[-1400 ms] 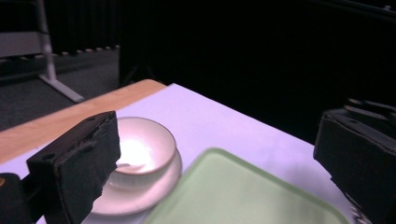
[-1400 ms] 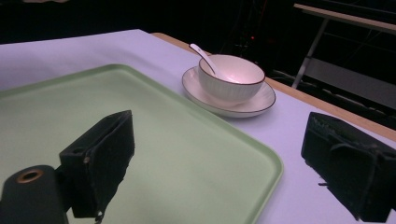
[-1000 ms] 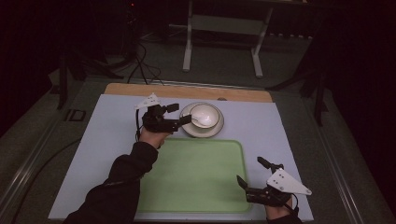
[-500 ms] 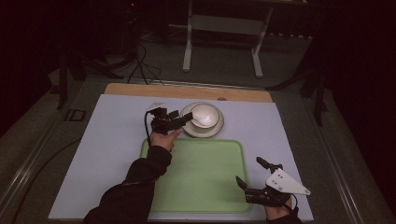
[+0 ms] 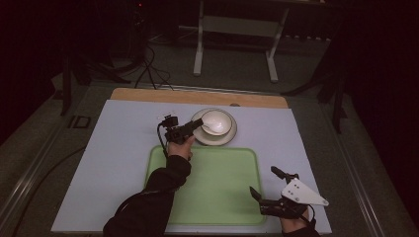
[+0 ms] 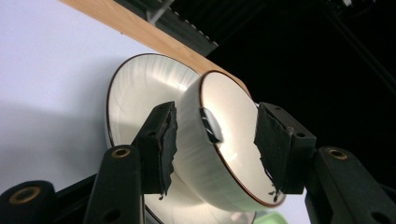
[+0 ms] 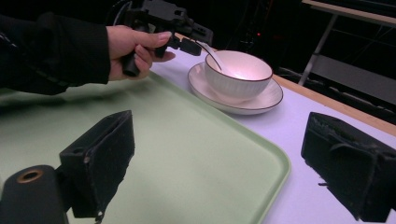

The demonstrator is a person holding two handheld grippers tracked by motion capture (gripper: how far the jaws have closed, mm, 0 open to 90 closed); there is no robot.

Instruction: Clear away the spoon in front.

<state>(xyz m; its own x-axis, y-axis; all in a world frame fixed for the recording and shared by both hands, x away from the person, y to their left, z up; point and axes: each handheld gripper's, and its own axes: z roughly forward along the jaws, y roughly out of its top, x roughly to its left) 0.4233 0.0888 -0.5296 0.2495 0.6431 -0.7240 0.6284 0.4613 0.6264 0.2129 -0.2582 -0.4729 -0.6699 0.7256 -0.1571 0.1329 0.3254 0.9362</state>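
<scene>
A white ribbed bowl [image 5: 217, 121] [image 7: 238, 70] stands on a white saucer [image 5: 225, 139] [image 7: 261, 100] at the back middle of the pale mat. A spoon [image 7: 212, 56] leans in the bowl with its handle end [image 6: 210, 126] up over the left rim. My left gripper [image 5: 200, 126] [image 6: 215, 126] straddles that rim and the handle. One pad [image 6: 163, 140] is outside the bowl wall and the other is over the inside. The jaws have just been closing, and neither pad presses the handle. My right gripper [image 5: 263, 180] [image 7: 219, 140] is open and holds nothing, low over the green tray's [image 5: 217, 187] right front corner.
The person's dark left sleeve [image 5: 158, 197] lies across the tray's left side. A wooden strip [image 5: 197, 96] runs along the table's far edge. Beyond it stand a metal frame's legs [image 5: 234, 49], with cables [image 5: 148, 64] on the floor.
My left gripper has moved right and down from beside the saucer to the bowl's left rim, and its jaws are narrower. The right gripper has stayed put.
</scene>
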